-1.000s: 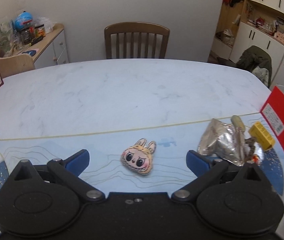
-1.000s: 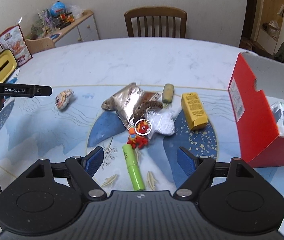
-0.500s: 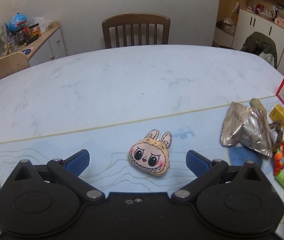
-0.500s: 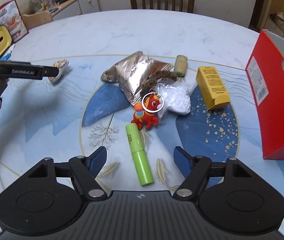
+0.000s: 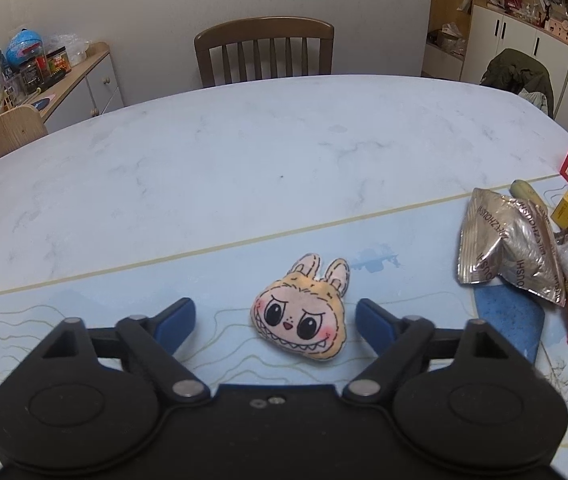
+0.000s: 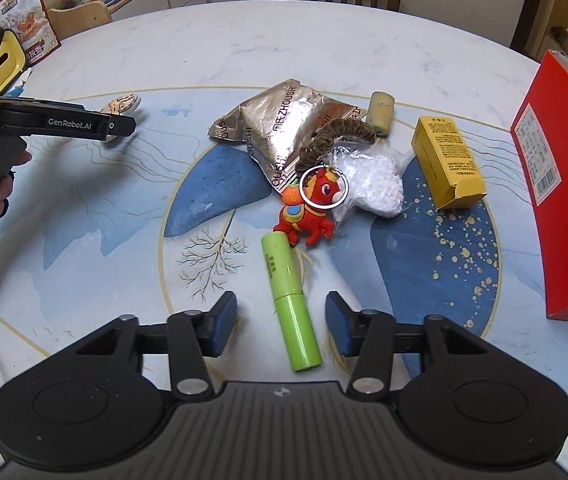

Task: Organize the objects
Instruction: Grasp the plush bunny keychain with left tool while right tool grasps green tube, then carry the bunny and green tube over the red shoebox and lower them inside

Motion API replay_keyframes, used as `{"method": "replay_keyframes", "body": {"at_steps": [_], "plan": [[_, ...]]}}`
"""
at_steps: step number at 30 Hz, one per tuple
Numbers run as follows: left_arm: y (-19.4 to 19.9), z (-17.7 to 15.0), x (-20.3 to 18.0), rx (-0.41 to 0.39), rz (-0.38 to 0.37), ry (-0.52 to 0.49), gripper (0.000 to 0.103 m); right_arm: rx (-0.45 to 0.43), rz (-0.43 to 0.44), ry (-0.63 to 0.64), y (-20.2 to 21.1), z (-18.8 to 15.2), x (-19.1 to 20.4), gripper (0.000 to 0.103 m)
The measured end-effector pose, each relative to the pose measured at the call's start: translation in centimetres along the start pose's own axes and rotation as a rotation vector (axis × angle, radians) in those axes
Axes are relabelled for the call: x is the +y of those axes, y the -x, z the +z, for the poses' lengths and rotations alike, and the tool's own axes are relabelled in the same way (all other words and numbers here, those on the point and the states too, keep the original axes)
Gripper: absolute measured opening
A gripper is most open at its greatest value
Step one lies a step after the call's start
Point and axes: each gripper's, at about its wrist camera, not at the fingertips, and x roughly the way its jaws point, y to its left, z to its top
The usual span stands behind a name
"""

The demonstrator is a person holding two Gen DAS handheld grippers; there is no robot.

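Both grippers gape empty, the left gripper [image 5: 275, 316] straddling the plush face [image 5: 304, 322], the right gripper [image 6: 279, 322] straddling the green tube [image 6: 290, 304] near the red box [image 6: 560, 184], which may roll if pinched off-centre.

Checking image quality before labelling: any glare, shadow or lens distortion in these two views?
Left wrist view: strong fisheye bending of the pale marble-patterned table, dark corners; the tan bunny-eared plush face is sharp. Right wrist view: glare patches on the crinkled silver foil bag, a soft shadow under the left gripper, and the green cylindrical tube is crisp.
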Motion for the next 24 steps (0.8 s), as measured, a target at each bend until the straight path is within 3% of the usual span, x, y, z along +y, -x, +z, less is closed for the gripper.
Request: {"method": "replay_keyframes", "body": {"at_steps": [7,10,15,24], "plan": [[0.0,-0.1,-0.4,-0.005,0.009,-0.009,0.075,-0.005,-0.017,0.014,-0.1,-0.1,0.3,0.034],[-0.2,0.0,-0.4,0.003,-0.003,-0.013,0.064,-0.003,-0.019,0.014,-0.1,0.0,0.5,0.033],[-0.1,0.1,-0.7,0.003,-0.021,-0.012,0.048,-0.001,-0.019,0.034,0.1,-0.3,1.0,0.018],[0.5,0.1,-1.2,0.012,-0.034,0.006,0.046,-0.016,0.014,-0.012,1.1,-1.2,0.9,0.015]]}}
